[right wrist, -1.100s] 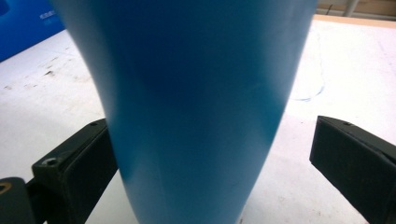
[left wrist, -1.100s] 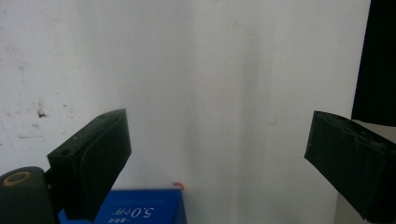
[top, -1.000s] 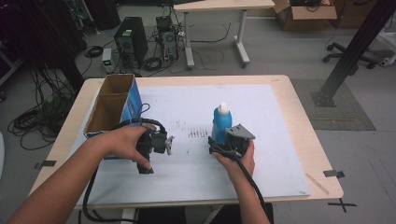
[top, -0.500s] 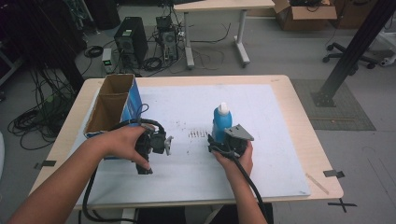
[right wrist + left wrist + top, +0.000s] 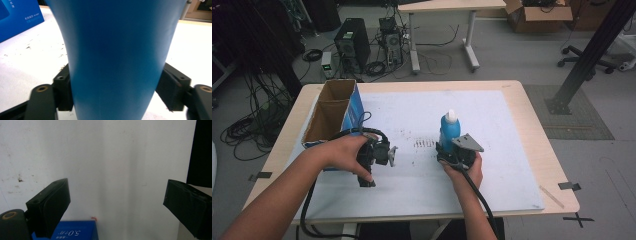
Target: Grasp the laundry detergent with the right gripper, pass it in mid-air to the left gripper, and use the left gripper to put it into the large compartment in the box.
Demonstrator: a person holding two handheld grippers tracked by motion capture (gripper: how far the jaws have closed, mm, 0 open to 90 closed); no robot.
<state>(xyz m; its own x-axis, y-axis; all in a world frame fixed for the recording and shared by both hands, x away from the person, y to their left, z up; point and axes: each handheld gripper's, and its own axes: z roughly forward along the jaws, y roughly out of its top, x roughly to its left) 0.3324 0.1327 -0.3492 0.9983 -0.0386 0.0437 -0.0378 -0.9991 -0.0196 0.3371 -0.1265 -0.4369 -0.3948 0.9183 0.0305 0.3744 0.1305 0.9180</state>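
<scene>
No visible change since the earlier pictures.

A lab; computer towers [image 5: 351, 44], floor cables [image 5: 249, 131], worktables [image 5: 447, 6].

Smooth blue plastic bottle [image 5: 449, 131]; matt black fingers [image 5: 172, 88]; scuffed white paper sheet [image 5: 492, 165] over pale wood tabletop [image 5: 537, 145]; cardboard box [image 5: 332, 117].
</scene>
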